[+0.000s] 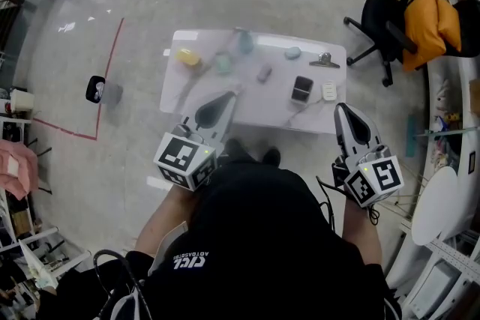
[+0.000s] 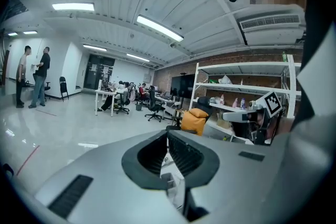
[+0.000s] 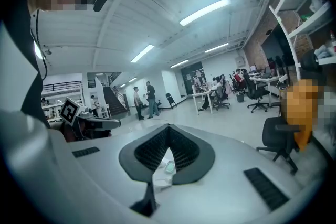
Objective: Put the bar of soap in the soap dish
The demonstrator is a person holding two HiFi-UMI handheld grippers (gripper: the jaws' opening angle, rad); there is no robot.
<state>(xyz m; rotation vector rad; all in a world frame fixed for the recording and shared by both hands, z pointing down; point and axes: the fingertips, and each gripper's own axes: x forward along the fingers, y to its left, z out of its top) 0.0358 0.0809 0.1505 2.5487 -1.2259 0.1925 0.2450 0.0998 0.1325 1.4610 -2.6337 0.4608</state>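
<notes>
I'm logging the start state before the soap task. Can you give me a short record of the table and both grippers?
surface: white table, small things spread over it
far left: yellow item, too small to identify
near right: dark flat device
soap dish: cannot be told apart at this size
left gripper: jaws together, empty, at the table's near edge
right gripper: jaws together, empty, by the near right corner

2 grippers; 1 white table
</notes>
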